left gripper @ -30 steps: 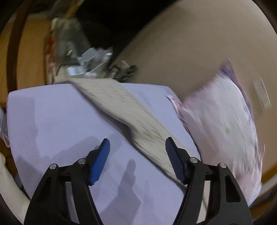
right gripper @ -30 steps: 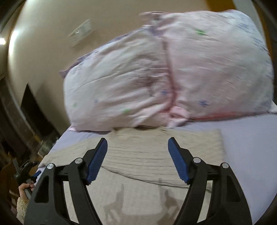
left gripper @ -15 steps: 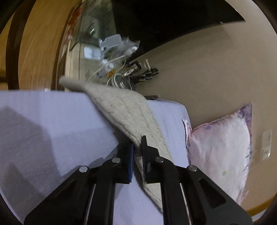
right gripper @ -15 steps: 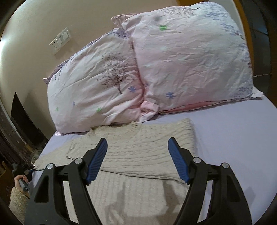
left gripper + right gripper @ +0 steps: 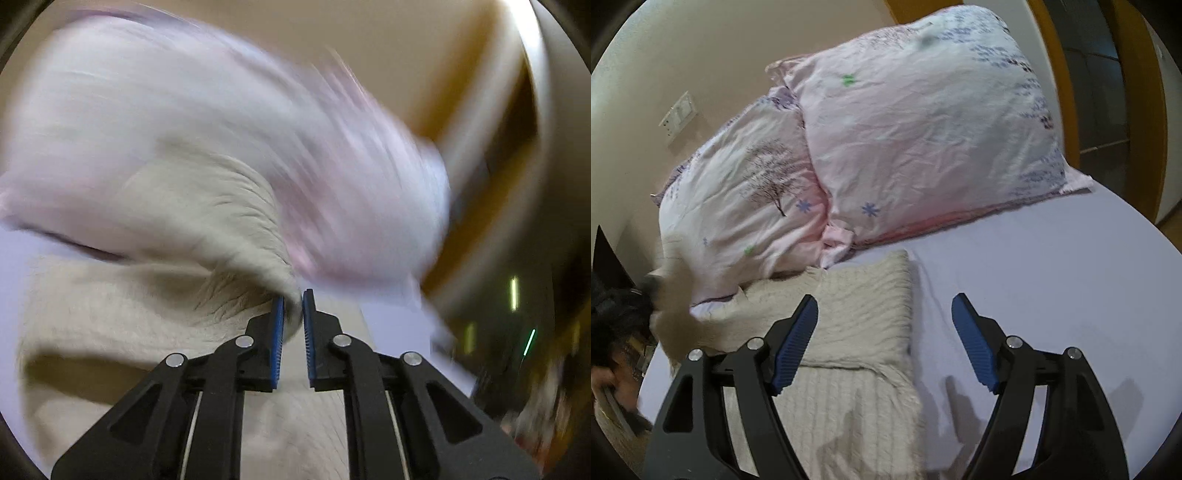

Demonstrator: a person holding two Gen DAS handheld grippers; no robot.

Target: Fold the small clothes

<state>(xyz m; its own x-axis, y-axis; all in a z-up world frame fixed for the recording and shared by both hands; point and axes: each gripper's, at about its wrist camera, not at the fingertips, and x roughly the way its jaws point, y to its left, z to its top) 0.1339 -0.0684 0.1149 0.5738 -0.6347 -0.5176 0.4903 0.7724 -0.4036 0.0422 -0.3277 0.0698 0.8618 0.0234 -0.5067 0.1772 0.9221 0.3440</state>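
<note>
Holding the sweater sleeve up

Pinching a bit of the cream knit sweater [image 5: 207,221], the left gripper [image 5: 293,314] has its two blue pads almost together w/ the knit squeezed between them. That pinched part, maybe a sleeve, is lifted up off the bed and curves away to the left. The left view is very blurry, so not much more can be told. The rest of the sweater lies flat on the pale purple bed sheet [image 5: 1052,266], w/ one part folded over the body. Behind it are two pink pillows w/ tree and flower prints [image 5: 905,122], leaning on the beige wall [image 5: 701,48]; the sweater's top edge is just beside them. On the right, the right gripper [image 5: 886,332] hangs over the sweater's right edge and the sheet. Its blue pads are wide apart and hold nothing.
</note>
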